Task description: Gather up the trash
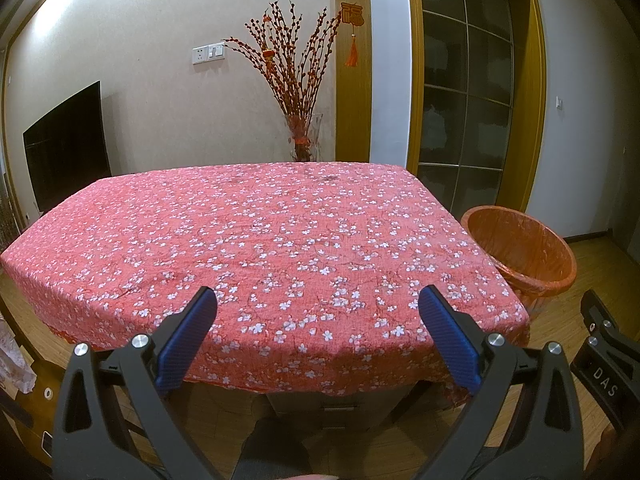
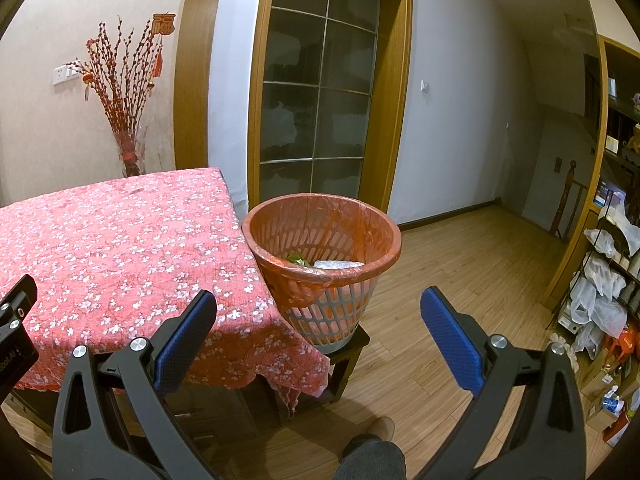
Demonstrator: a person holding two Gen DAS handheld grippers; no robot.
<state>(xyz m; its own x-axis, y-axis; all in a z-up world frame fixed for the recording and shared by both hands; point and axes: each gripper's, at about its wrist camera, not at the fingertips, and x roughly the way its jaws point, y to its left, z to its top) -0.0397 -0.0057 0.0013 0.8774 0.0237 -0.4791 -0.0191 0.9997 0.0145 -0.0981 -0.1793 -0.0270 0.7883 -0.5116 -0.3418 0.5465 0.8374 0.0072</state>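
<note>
A table under a red cloth with white blossoms (image 1: 256, 240) fills the left wrist view and shows no loose trash on it. My left gripper (image 1: 318, 300) hovers open over the table's near edge, nothing between its blue pads. At the table's right corner stands a grey mesh bin with a red liner (image 2: 324, 232), also seen as the bin (image 1: 524, 248) in the left view. Inside it lie green scraps (image 2: 297, 258) and clear plastic (image 2: 338, 265). My right gripper (image 2: 318, 300) is open, held in front of the bin, empty.
The bin rests on a small dark stool (image 2: 348, 354). A vase of red branches (image 1: 298, 92) stands behind the table, a dark screen (image 1: 66, 144) to the left. Shelves with bags (image 2: 604, 280) line the right wall. A person's leg (image 2: 370, 458) shows below over wooden floor.
</note>
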